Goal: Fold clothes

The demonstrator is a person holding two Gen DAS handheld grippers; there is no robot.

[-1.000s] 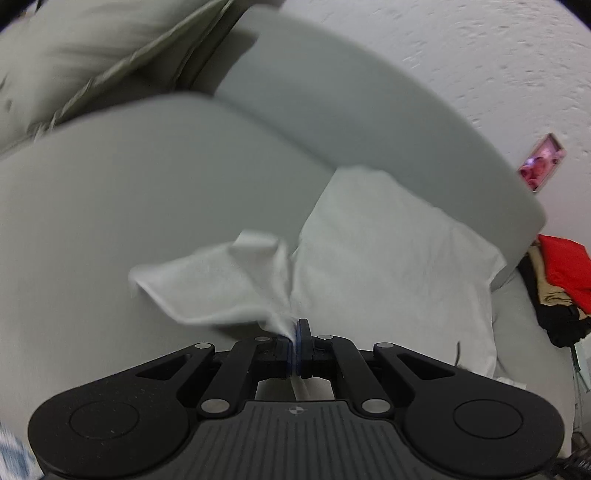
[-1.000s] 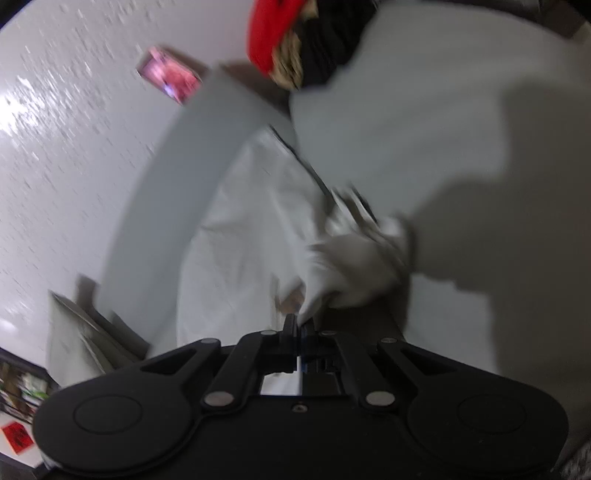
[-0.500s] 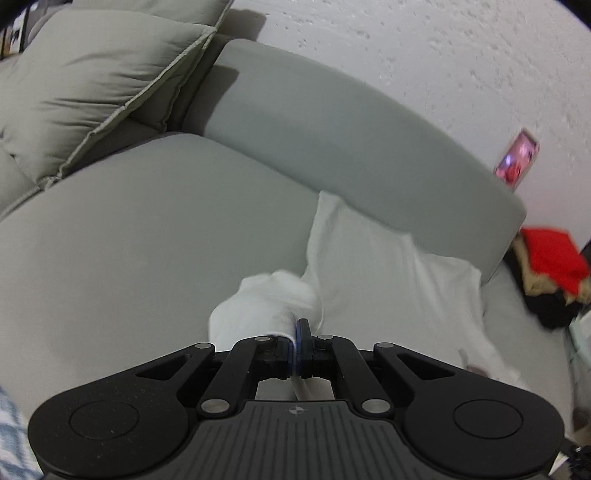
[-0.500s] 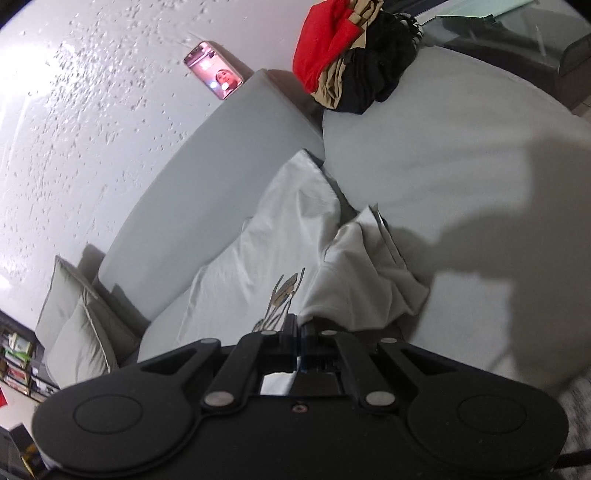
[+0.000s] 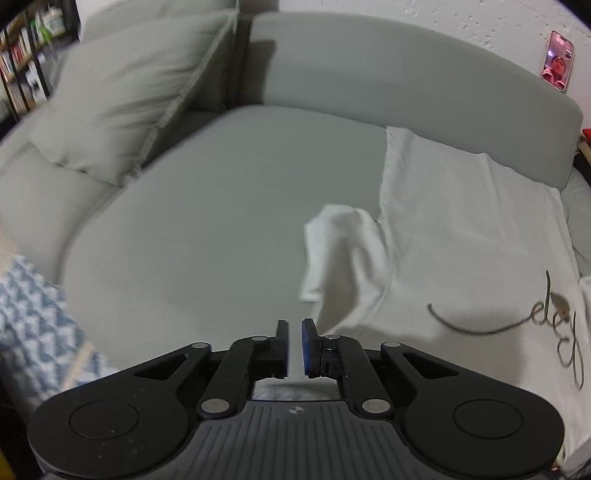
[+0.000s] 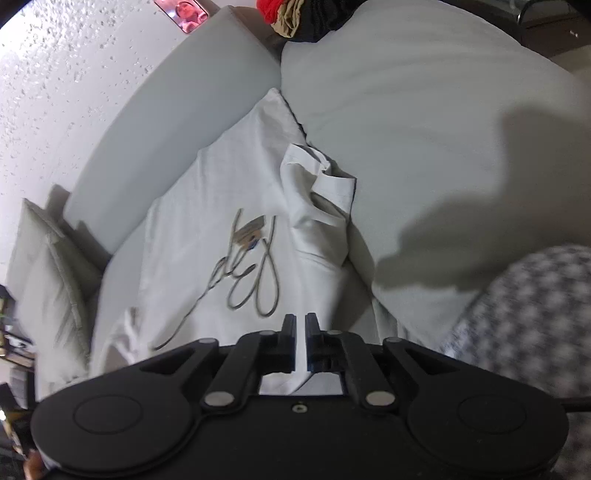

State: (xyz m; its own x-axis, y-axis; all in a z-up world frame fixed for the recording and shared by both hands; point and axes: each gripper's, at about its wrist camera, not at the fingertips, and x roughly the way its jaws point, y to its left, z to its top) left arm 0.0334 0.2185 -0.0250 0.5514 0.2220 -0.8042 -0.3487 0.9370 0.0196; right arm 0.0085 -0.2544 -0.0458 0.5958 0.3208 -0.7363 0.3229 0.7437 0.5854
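Lying right of the slightly spread, empty left hand-held gripper (image 5: 294, 341), the white shirt (image 5: 461, 236) stretches toward the upper right; its left sleeve (image 5: 343, 254) is nearest.

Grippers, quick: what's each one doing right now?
Left gripper: open slightly, holding nothing.
Right gripper: open slightly, holding nothing, white shirt ahead.

White shirt (image 6: 207, 236) (sleeves bunched) flat on grey sofa (image 6: 406, 110).

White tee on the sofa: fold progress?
Done: white tee lies spread, print up, on the sofa. In hand: nothing; left hand-held gripper and right hand-held gripper are open and empty. Left: both sleeves are bunched at its sides, body unfolded; clothes pile untouched.
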